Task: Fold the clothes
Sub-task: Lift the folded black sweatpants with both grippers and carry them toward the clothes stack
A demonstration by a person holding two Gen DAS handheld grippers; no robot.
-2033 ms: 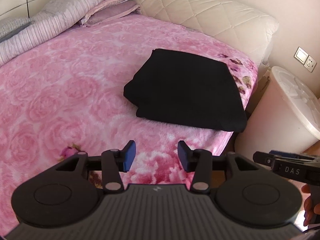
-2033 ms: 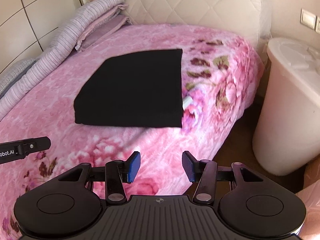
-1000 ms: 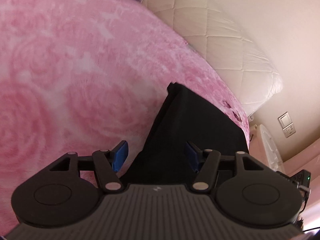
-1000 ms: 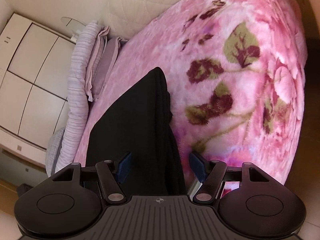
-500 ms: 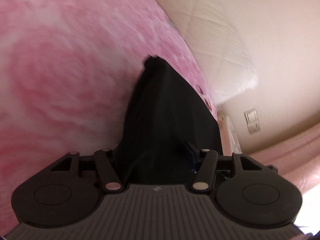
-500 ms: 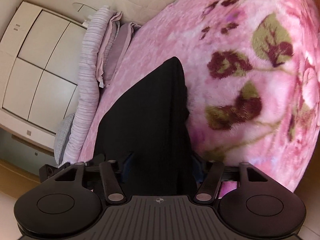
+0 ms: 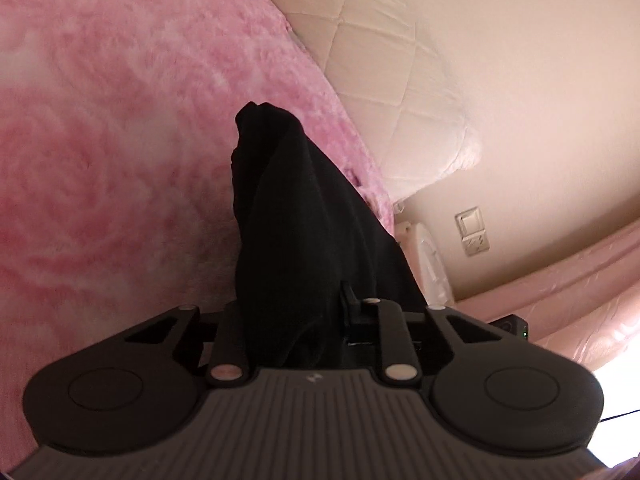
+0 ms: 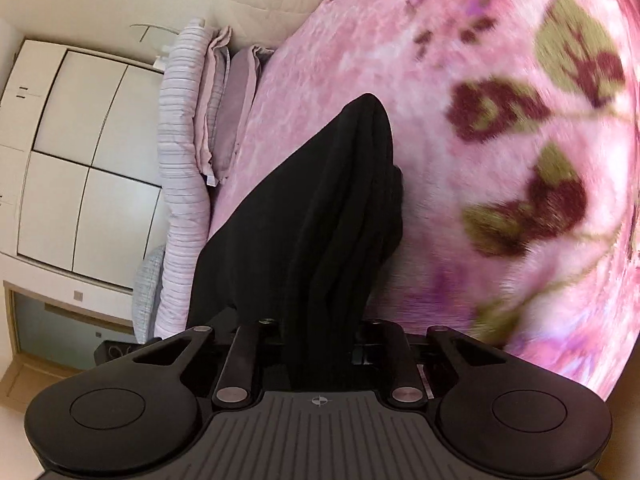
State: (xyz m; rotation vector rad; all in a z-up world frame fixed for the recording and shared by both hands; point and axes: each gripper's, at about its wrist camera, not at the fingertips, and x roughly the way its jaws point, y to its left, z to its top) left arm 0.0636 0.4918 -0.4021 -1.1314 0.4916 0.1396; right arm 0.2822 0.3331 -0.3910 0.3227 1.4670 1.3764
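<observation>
A folded black garment (image 7: 296, 216) lies on the pink rose-patterned bed. My left gripper (image 7: 296, 320) is shut on its near edge; the cloth bunches between the fingers and hides the pads. In the right wrist view the same black garment (image 8: 320, 216) runs away from the camera. My right gripper (image 8: 320, 340) is shut on its near edge, and the cloth covers the fingertips. Both views look along the garment from close up.
The pink blanket (image 7: 100, 140) covers the bed. A cream quilted headboard (image 7: 380, 52) and a wall socket (image 7: 474, 232) are in the left view. Striped bedding and pillows (image 8: 184, 168) and white wardrobe doors (image 8: 76, 152) are in the right view.
Both grippers dropped from above the bed to the garment's near edge and closed on it. The blue pads, visible before, are now hidden in the black cloth.
</observation>
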